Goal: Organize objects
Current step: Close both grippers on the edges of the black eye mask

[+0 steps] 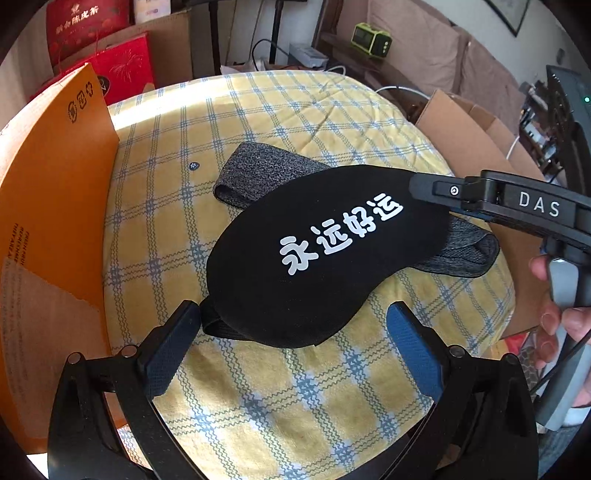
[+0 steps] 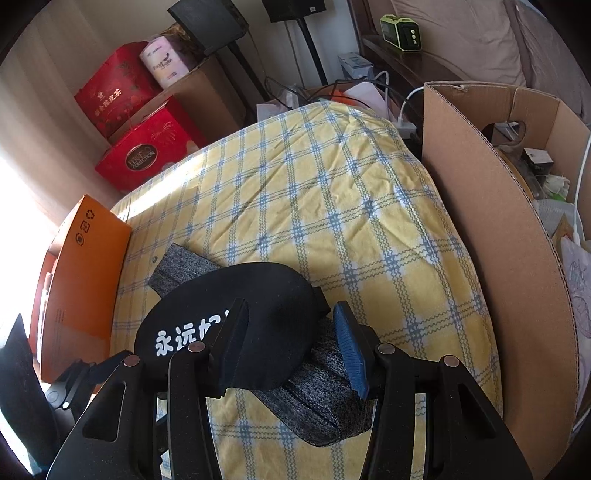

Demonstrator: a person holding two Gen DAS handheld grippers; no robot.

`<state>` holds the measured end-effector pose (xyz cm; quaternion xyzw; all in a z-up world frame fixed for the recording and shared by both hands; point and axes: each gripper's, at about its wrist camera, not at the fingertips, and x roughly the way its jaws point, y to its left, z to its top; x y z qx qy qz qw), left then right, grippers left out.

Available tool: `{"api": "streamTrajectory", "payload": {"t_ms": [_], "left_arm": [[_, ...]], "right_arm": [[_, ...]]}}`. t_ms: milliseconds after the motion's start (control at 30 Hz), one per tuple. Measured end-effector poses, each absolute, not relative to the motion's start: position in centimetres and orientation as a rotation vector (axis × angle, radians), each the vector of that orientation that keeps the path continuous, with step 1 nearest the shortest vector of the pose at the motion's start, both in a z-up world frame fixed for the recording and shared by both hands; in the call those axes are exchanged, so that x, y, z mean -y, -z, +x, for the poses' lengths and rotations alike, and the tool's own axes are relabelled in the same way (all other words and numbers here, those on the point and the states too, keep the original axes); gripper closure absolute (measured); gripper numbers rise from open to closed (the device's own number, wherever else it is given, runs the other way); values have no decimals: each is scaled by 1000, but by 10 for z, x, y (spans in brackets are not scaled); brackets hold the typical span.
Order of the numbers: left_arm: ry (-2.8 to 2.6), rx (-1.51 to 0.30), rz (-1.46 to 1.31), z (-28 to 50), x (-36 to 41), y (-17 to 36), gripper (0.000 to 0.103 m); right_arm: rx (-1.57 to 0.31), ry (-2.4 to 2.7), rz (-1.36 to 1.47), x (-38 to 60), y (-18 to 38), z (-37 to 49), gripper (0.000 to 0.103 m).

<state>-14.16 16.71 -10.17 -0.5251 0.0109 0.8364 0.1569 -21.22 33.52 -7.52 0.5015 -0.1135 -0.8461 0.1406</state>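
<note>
Sorting is barely begun: black eye mask [image 1: 321, 258] is draped over grey band [image 1: 258, 170] at 12 o'clock, ungrasped; left gripper [image 1: 295, 332] and right gripper [image 2: 291, 332] are both spread wide.

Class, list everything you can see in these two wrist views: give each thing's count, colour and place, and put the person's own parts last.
Eye mask: one, black with white lettering, lying on the grey band, mid-table.
Grey band: one, speckled grey, under the mask.
Tablecloth: one, yellow with blue checks, covering the table.
Orange box: one, orange, at the table's left edge.
Brown carton: one, brown, open, at the table's right edge.
Red gift boxes: two, red, stacked beyond the table.
Green device: one, green, on the far shelf.
Left gripper: one, black, jaws open at the mask's near end.
Right gripper: one, black, jaws open astride the mask's other end.
</note>
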Motion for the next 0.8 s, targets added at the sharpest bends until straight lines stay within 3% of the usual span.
{"api": "streamTrajectory", "payload": {"t_ms": [200,300,367,467,633,800], "left_arm": [[-2401,-84,-1491,-144,-172,102,3],[-2433,-123,-1467,-146,-174,101,20],[-2431,-127,-1460,-147,-174,100,24],[-2431,-114,-1455,-149,-172,98,37],[-2410,-10,-1446,-150,-165,94,72],[-2359,115,-1465,-151,-156,92,86]], "right_arm": [[333,2457,1444,-333,78,-215,53],[337,2465,1458,-332,84,-215,58],[347,2463,1452,-330,84,-213,65],[360,2475,1403,-328,78,-210,78],[402,2544,1273,-321,64,-191,87],[477,2562,1203,-319,57,-175,91]]}}
